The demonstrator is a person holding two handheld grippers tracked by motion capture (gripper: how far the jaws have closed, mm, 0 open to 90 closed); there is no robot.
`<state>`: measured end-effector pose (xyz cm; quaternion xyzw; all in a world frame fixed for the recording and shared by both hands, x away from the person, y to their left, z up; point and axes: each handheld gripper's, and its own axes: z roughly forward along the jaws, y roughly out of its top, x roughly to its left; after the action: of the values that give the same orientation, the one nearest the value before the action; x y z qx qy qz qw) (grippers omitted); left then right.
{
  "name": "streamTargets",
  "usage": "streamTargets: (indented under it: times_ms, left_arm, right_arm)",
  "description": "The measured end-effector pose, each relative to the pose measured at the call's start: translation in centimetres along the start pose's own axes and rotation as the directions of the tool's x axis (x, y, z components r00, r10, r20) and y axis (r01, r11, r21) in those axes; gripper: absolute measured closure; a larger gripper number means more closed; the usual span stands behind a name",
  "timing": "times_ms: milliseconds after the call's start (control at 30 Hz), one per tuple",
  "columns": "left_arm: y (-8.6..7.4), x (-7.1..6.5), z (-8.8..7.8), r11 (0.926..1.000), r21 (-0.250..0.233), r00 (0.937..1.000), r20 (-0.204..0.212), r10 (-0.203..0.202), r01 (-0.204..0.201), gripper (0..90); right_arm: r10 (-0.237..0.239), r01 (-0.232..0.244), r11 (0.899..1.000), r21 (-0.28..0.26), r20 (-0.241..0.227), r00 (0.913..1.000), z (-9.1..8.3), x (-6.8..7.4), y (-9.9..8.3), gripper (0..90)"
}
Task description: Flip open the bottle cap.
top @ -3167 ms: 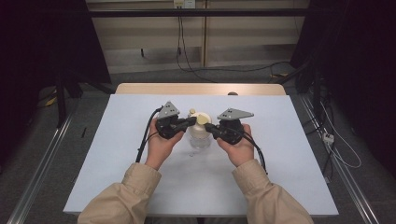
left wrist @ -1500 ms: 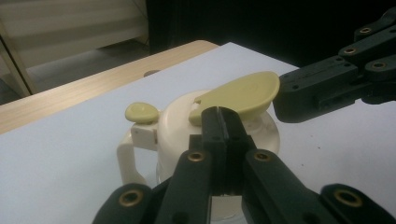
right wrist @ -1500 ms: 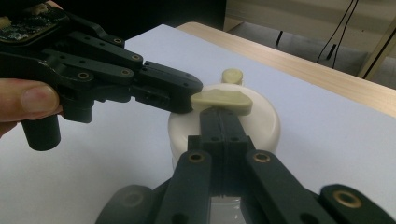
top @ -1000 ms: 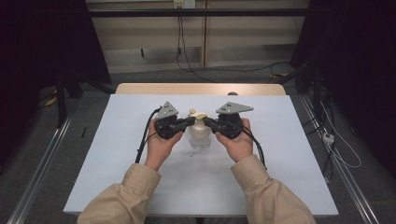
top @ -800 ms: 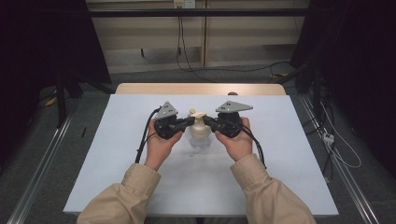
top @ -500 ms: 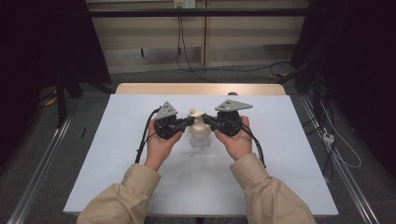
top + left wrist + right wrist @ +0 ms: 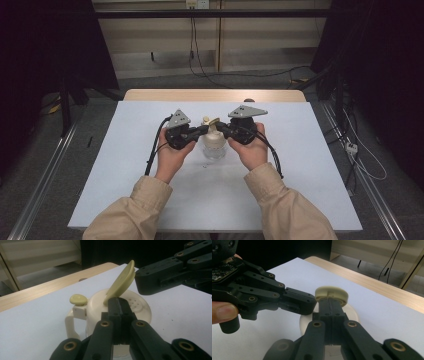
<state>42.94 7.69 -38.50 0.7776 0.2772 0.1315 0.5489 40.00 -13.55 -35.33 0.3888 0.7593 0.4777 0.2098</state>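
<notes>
Meeting over a small clear glass jar with a smooth cream plastic lid [image 7: 214, 142] at the frame's centre, the left claw [image 7: 204, 129] and right claw [image 7: 220, 128] are both closed; their matte black tips touch its raised pale-yellow flip cap [image 7: 123, 280] on the white surface [image 7: 125, 150].

Jar [image 7: 214, 145] crowded between both grippers; white tabletop [image 7: 310, 165] around open.

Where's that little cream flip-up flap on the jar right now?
In the left gripper view the flap stands tilted up at the middle of the jar's lid, just beyond the shut left gripper and beside the right gripper.
</notes>
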Motion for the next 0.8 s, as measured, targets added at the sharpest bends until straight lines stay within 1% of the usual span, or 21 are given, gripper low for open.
streamTargets:
  times_ms: [67,100,200,333,567,800]
  left_arm:
    - [-0.02,0.04,-0.02,1.0000,0.000,1.0000,0.001,0.004,-0.004,90.0]
    - [-0.03,-0.03,0.01,1.0000,-0.001,1.0000,0.005,-0.001,0.001,90.0]
    - [0.02,-0.26,0.16,1.0000,0.001,0.9999,0.010,0.007,-0.007,90.0]
    - [-0.01,-0.40,0.39,1.0000,-0.007,0.9998,0.021,-0.001,0.002,90.0]
    - [0.03,-0.48,0.40,1.0000,-0.005,0.9999,0.014,0.001,-0.001,90.0]
    - [0.02,-0.48,0.39,1.0000,-0.004,0.9999,0.014,0.004,-0.004,90.0]
  right_arm:
    - [-0.004,0.004,1.000,-0.001,-0.001,1.0000,0.08,0.03,0.04,90.0]
    - [-0.001,0.001,1.000,-0.003,-0.001,1.0000,0.10,0.04,0.07,90.0]
    - [-0.002,0.002,1.000,-0.005,0.003,1.0000,0.13,-0.07,0.17,90.0]
    - [0.004,-0.004,1.000,-0.010,0.004,1.0000,0.07,-0.22,0.24,90.0]
    - [0.014,-0.014,1.000,-0.010,0.009,0.9999,0.22,-0.55,0.28,90.0]
    - [0.013,-0.013,1.000,-0.017,0.008,0.9999,0.30,-0.45,0.55,90.0]
